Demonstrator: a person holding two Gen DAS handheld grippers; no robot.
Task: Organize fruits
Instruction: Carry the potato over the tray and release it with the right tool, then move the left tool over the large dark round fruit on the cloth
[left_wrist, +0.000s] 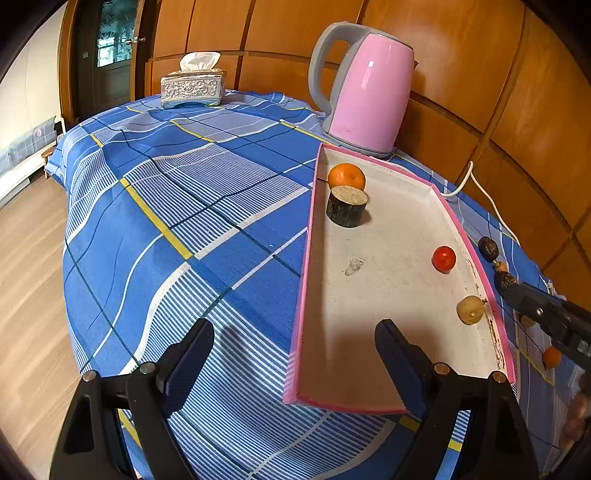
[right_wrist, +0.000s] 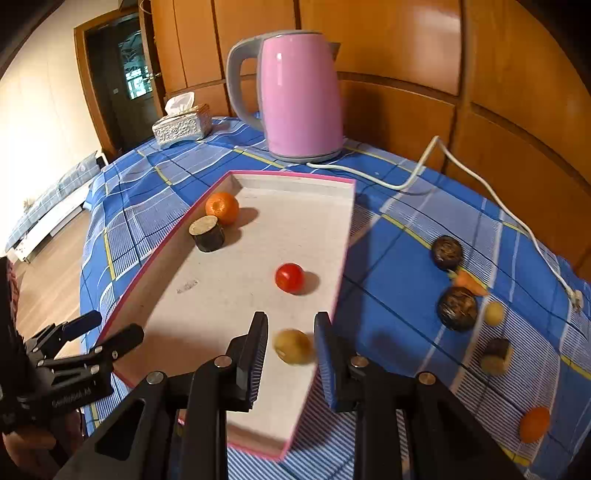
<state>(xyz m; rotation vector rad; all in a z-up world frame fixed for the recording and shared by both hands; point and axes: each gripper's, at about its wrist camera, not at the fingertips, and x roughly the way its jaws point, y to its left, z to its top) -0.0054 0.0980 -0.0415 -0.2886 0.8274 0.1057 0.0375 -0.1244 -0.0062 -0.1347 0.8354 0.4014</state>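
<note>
A pink electric kettle with a grey handle (right_wrist: 295, 96) stands at the far edge of the counter (left_wrist: 166, 206), just beyond the far short end of the shallow pink-rimmed white tray (right_wrist: 258, 229); its white power cord (right_wrist: 476, 177) trails across the cloth along the right side. A silver embossed tissue box (left_wrist: 192, 88) sits at the far left corner. The counter is draped in a blue checked cloth with white and yellow lines, backed by wood-panelled walls, with a pale wooden floor to the left and a dark doorway beyond.

The tray's long axis runs from the near edge toward the kettle. Inside it, an orange mandarin (right_wrist: 222, 208) lies near the far left corner, touching a short dark cylindrical log piece (right_wrist: 207, 233) standing on end. A small red tomato (right_wrist: 290, 278) lies mid-tray toward the right rim. A small yellowish round fruit (right_wrist: 293, 346) lies near the right rim at the near end.

The right hand-held gripper (right_wrist: 291, 345) has its jaws apart on either side of that yellowish fruit, with gaps showing on both sides. The left hand-held gripper (left_wrist: 295, 354) is spread wide with nothing in it, straddling the tray's left rim at the near end.

On the cloth right of the tray lie two dark round fruits (right_wrist: 447, 253), a carrot piece (right_wrist: 469, 282), a small yellow fruit (right_wrist: 494, 314), a dark cut chunk (right_wrist: 496, 356) and a second orange fruit (right_wrist: 534, 424).
</note>
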